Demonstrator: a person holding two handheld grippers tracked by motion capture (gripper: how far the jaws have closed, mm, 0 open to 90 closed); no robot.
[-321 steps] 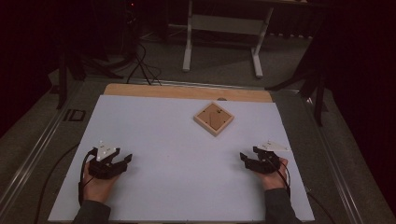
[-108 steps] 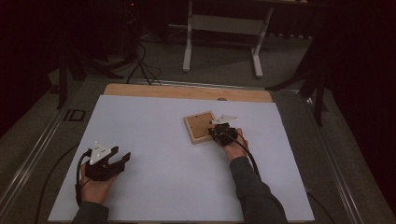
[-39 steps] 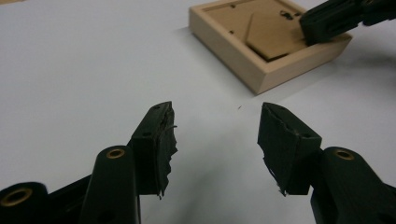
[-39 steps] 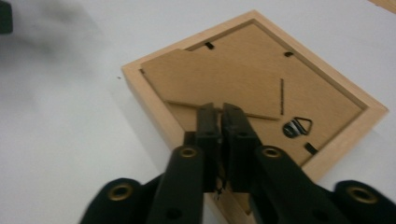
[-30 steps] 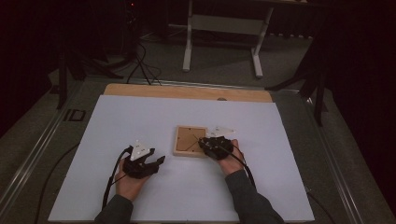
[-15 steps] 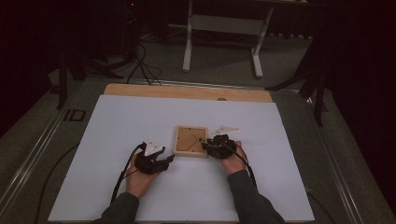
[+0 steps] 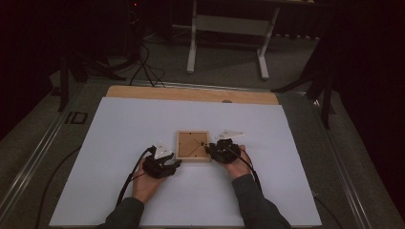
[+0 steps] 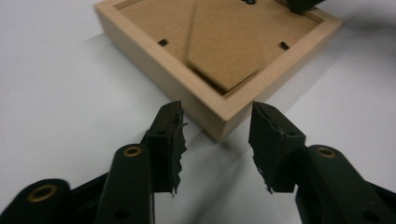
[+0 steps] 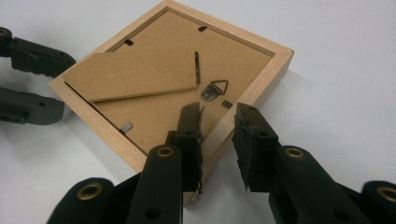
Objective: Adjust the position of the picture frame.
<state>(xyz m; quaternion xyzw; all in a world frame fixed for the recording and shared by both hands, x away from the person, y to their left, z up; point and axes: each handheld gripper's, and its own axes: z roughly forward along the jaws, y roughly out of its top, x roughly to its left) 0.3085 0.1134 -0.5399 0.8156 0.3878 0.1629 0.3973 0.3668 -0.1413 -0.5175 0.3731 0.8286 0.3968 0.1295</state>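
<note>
A square wooden picture frame (image 7: 193, 145) lies face down mid-table, showing its brown backing, folded stand and metal hanger (image 9: 154, 79). My right gripper (image 7: 208, 149) is at its right side. In the right gripper view its jaws (image 9: 218, 121) straddle the rim, one over the backing and one outside. They have just been closing and press on the wood. My left gripper (image 7: 176, 164) is at the frame's near left corner. Its jaws (image 8: 217, 121) have just been closing and stand apart on either side of that corner (image 8: 224, 126) without touching it.
A white sheet (image 7: 143, 124) covers the table, with a bare wooden strip (image 7: 191, 94) along the far edge. Beyond it are a stand's white legs (image 7: 227, 28) and floor cables (image 7: 143, 67). A cable trails back from each gripper along the forearms.
My left hand has moved right, up to the frame's near left corner, and its jaws have narrowed. The right hand and the frame have stayed in place.
</note>
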